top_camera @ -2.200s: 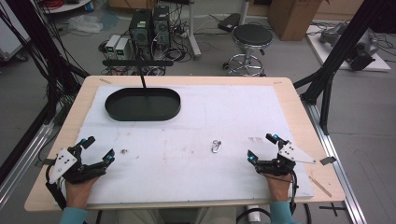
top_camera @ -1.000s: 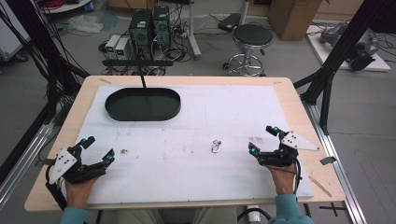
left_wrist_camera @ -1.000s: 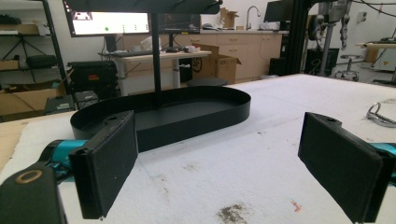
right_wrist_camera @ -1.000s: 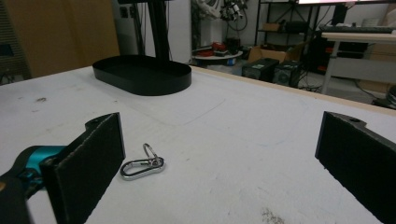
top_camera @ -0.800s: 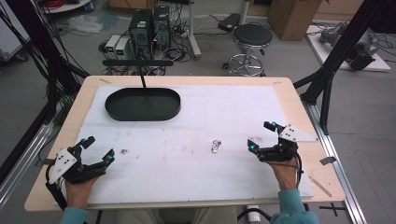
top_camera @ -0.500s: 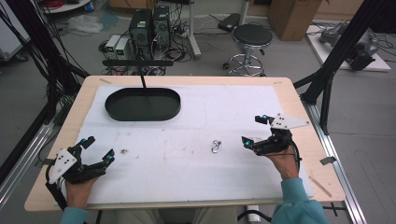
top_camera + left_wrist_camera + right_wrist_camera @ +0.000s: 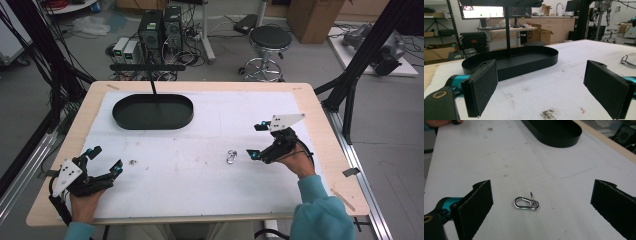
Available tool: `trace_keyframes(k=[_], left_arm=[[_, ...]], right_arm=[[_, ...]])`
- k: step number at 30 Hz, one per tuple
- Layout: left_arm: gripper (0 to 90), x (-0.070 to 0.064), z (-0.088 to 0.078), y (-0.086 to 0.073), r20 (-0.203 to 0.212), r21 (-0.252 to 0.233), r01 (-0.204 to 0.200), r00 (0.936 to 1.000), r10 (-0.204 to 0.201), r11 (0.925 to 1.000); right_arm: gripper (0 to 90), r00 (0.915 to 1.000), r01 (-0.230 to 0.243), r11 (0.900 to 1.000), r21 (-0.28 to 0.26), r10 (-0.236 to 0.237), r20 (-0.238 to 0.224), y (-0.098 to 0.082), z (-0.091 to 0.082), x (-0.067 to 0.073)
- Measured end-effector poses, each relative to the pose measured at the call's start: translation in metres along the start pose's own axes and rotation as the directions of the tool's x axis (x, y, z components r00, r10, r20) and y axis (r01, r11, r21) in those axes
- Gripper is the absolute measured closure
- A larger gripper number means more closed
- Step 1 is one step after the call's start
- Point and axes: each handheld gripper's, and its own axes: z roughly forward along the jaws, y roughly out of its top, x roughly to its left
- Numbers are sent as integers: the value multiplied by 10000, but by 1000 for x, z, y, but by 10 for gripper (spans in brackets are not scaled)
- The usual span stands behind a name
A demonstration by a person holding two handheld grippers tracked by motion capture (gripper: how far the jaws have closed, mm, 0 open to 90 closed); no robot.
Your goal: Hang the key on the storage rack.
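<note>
On the white-covered counter: small silver metal carabiner clip ungrasped, between spread fingers of right gripper; black oval tray empty; left gripper likewise spread, idle.

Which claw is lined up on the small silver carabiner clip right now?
The right claw: open, beside the small silver carabiner clip. The left claw sits far off.

Pale wooden worktop, white padded sheet over most of it; black oval tray at far left, small metal carabiner mid-right, dark smudge near left
</note>
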Motion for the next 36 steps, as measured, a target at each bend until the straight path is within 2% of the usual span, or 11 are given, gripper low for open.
trace_keyframes(k=[4, 8, 14, 17, 20, 26, 32, 36], left_arm=[[124, 0, 0, 0, -2, -1, -5, 10000, 5, 10000], [124, 0, 0, 0, 2, -3, -33, 10000, 33, 10000], [124, 0, 0, 0, -7, 0, -2, 10000, 2, 10000], [124, 0, 0, 0, -4, 15, -10, 10000, 10, 10000], [124, 0, 0, 0, -18, 30, -7, 10000, 7, 10000], [124, 0, 0, 0, -7, 43, -4, 10000, 4, 10000], [124, 0, 0, 0, -7, 42, 0, 10000, 0, 10000], [124, 0, 0, 0, -7, 46, 3, 10000, -3, 10000]], right_arm=[[34, 9993, 285, 9972, 692, -268, -256, 8, 12, -3], [34, 9978, 480, 9930, 1076, -428, -502, 15, 24, -6], [54, 9938, 795, 9821, 1709, -647, -904, 20, 38, -10], [69, 9926, 894, 9719, 2177, -690, -1000, 20, 45, -12], [160, 9882, 1011, 9643, 2446, -688, -1371, 20, 51, -14], [187, 9882, 1040, 9476, 3021, -642, -1388, 16, 62, -15], [328, 9829, 1210, 9319, 3419, -641, -1728, 13, 69, -17], [410, 9797, 1403, 9181, 3708, -746, -1861, 11, 73, -18]])
